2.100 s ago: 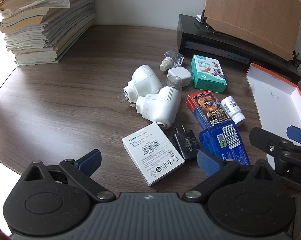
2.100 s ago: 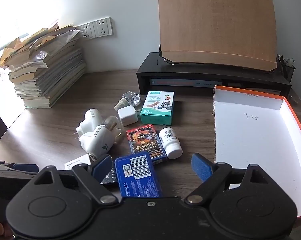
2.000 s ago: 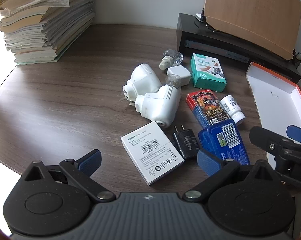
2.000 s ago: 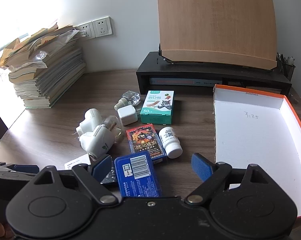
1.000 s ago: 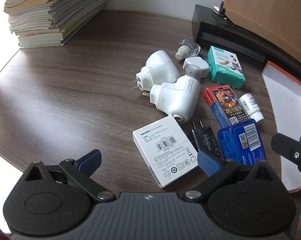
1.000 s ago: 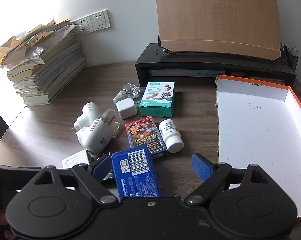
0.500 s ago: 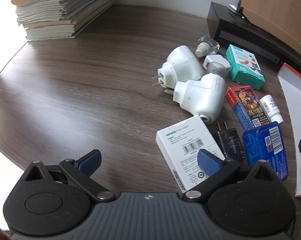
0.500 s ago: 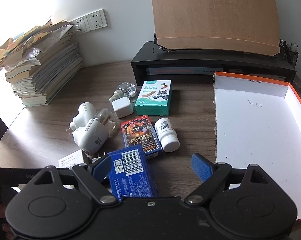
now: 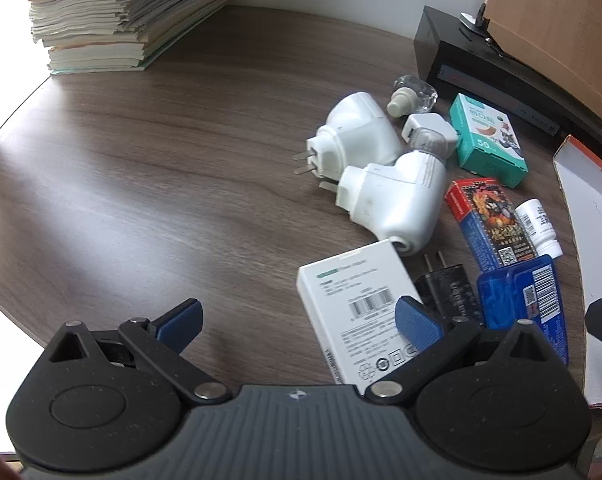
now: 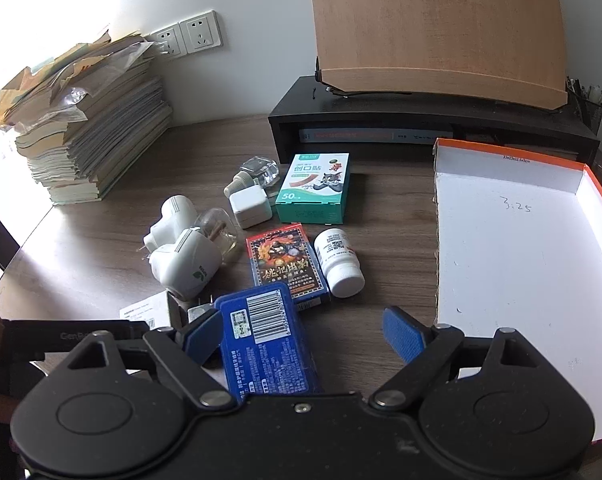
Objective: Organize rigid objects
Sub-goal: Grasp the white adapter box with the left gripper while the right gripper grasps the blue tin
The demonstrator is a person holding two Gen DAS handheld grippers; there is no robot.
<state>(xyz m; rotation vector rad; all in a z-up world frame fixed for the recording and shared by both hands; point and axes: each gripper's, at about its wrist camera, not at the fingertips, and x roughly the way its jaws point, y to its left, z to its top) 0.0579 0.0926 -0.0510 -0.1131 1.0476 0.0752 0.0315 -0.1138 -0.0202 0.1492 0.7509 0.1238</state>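
Note:
Small items lie clustered on the wooden table: a blue case [image 10: 267, 344], a red card box [image 10: 285, 266], a white pill bottle [image 10: 340, 264], a green plaster box [image 10: 315, 188], two white plug-in devices [image 9: 385, 192], a white adapter box [image 9: 357, 304] and a black charger [image 9: 447, 288]. My right gripper [image 10: 303, 334] is open, low over the blue case [image 9: 521, 300], which lies between its fingers near the left one. My left gripper [image 9: 297, 320] is open and empty, its right finger over the white adapter box.
An open white box with an orange rim [image 10: 517, 248] lies to the right. A black monitor stand [image 10: 421, 126] with a wooden board stands behind. A stack of books and papers [image 10: 89, 136] is at the back left. A small white cube charger [image 10: 249, 204] and a glass bottle [image 10: 257, 172] lie nearby.
My left gripper has slid left, so the items now sit at its right. My right gripper has dropped closer over the blue case. Both stay open.

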